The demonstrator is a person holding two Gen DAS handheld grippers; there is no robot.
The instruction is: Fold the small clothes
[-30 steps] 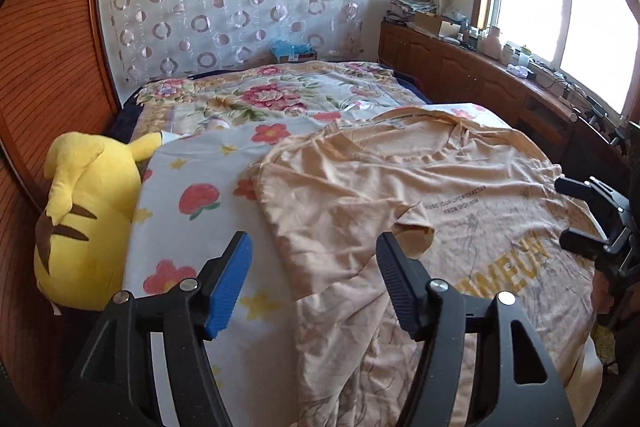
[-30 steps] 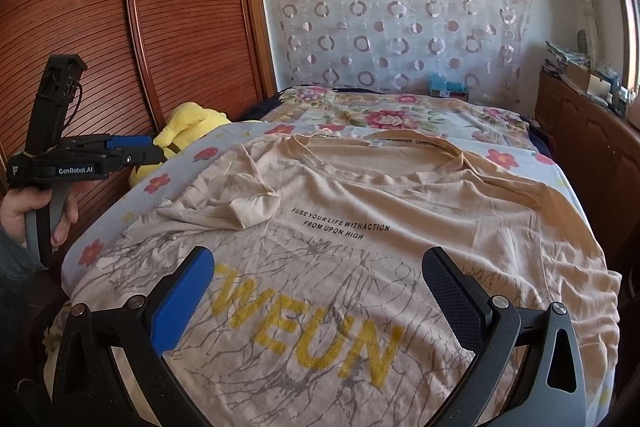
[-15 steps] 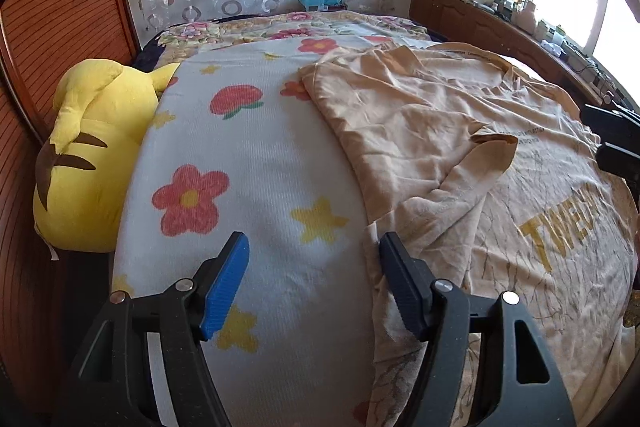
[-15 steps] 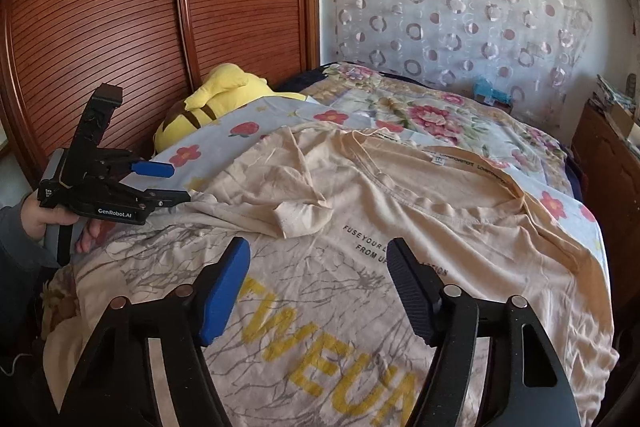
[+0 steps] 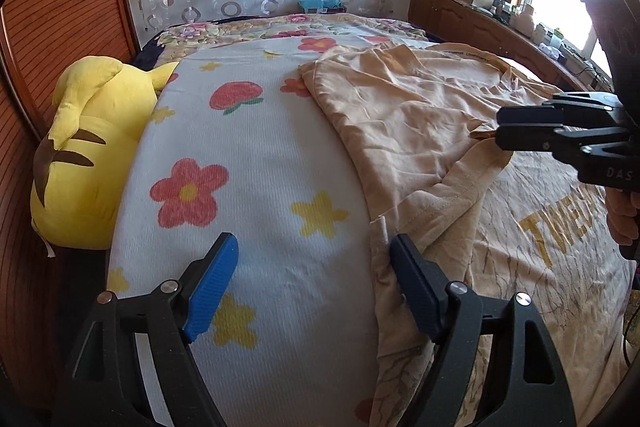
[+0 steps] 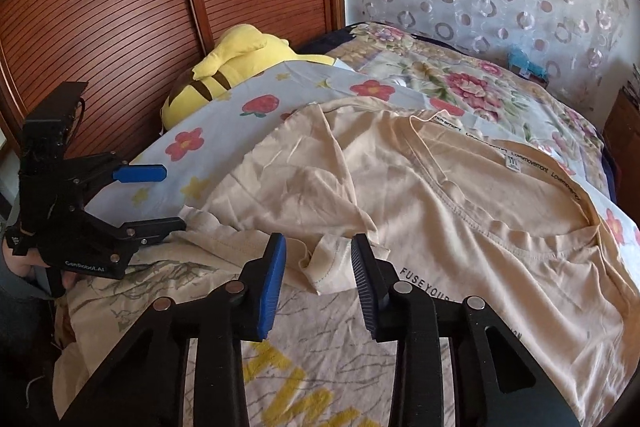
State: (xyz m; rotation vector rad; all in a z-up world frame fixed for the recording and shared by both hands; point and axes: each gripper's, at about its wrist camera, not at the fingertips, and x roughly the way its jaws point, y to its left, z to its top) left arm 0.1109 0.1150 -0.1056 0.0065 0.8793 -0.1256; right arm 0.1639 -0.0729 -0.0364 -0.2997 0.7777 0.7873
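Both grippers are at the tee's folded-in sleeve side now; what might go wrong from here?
1. The right gripper is closing around the sleeve cuff, which lies on the beige T-shirt; it may pinch the body layer too.
2. The left gripper is opening, one finger over the flowered bedsheet, so it may catch sheet with the shirt's edge.

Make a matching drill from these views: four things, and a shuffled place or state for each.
Things:
1. yellow plush toy
2. beige printed T-shirt
3. left gripper
4. right gripper

Places or states:
A. jaws closing around a folded-over sleeve tip
B. wedged between bed and wooden slatted wardrobe
C. jaws opening, set astride the shirt's side edge
D. spread flat on the floral bedsheet

Pairs: 1-B, 2-D, 3-C, 4-A
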